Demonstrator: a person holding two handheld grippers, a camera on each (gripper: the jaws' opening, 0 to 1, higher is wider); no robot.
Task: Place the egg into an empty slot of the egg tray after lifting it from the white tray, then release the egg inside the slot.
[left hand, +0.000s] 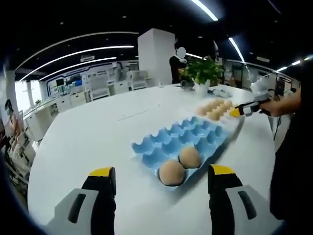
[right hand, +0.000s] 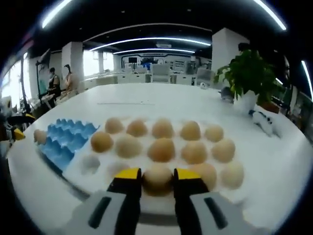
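Observation:
The blue egg tray (left hand: 188, 134) lies mid-table with two eggs (left hand: 172, 172) in its near end; its other slots are bare. My left gripper (left hand: 162, 172) hangs open just short of that end, holding nothing. Beyond it the white tray (left hand: 230, 122) carries several eggs, and the right gripper (left hand: 242, 111) reaches in over it. In the right gripper view, the white tray (right hand: 93, 182) shows several tan eggs, and my right gripper (right hand: 157, 175) is shut on an egg (right hand: 157, 178) in the nearest row. The blue tray (right hand: 66, 139) adjoins it at left.
A potted plant (left hand: 203, 71) (right hand: 249, 76) stands at the far side of the white table (left hand: 98, 132). A person (left hand: 175, 66) stands behind it. A person's dark sleeve (left hand: 293, 147) fills the right. Small objects (right hand: 261, 120) lie beside the plant.

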